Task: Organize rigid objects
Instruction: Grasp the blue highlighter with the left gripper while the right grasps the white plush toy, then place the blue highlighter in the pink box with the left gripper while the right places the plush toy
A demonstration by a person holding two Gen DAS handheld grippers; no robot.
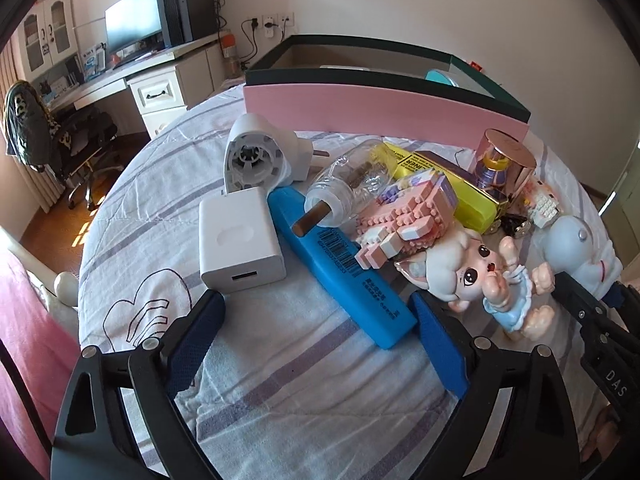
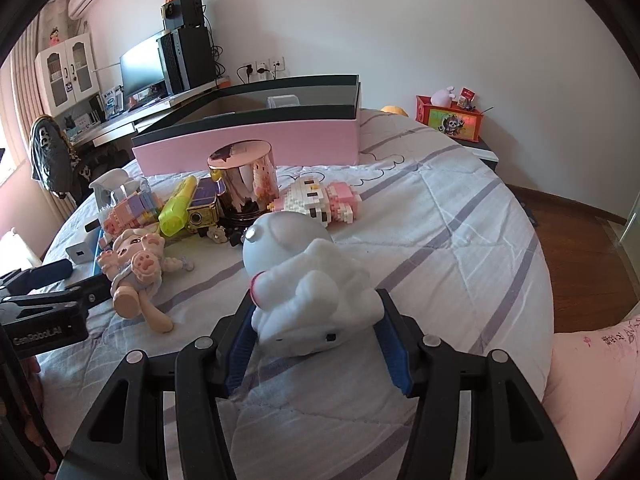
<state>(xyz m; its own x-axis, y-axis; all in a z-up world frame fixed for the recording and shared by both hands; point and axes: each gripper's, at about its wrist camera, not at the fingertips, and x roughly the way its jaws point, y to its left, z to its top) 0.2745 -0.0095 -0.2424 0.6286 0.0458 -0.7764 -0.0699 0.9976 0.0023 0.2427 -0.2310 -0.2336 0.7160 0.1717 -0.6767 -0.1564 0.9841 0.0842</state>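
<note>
Bed covers with lilac stripes carry the clutter in front of the pink box point(image 2: 248, 142); nearest it, the white figurine point(image 2: 308, 280) lies clamped between the right gripper point(image 2: 316, 336) fingers. Lifting it into the box looks next. The left gripper point(image 1: 316, 320) spreads wide and empty over the blue case point(image 1: 344, 268); the box's contents are mostly hidden.

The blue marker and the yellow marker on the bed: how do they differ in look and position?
The blue marker lies bare on the bedspread at the front of the pile, with a barcode on its side; the yellow marker lies further back, near the pink box. A clear bottle rests across the blue marker, while the yellow marker is partly hidden by a pink brick model. Both lie flat and share the same chunky shape.
</note>
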